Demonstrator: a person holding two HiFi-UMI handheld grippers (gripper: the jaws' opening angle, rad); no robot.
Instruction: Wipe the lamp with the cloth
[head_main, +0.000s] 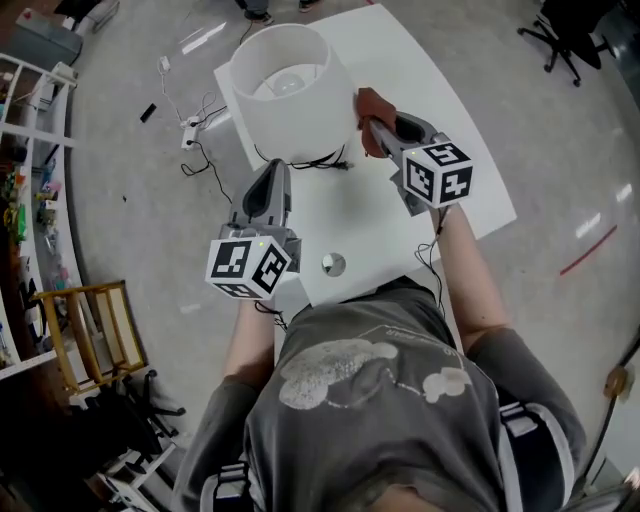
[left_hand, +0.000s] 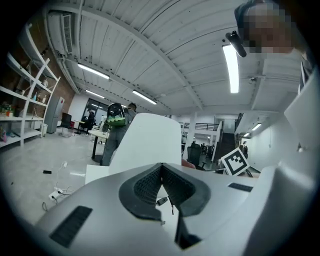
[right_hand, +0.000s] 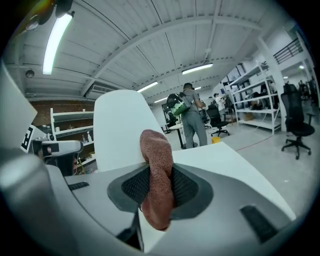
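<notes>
The right gripper (right_hand: 158, 186) is pinching the reddish cloth (right_hand: 155, 165) between its jaws, a fold sticking up just beside the lamp (right_hand: 120, 132) shade on the white table (right_hand: 235, 167). The left gripper (left_hand: 161, 186) is hovering near the lamp, jaws pressed together and empty. A hard push could be tipping the lamp (nothing is bracing it), and a weak pinch could be letting the cloth slip.
</notes>
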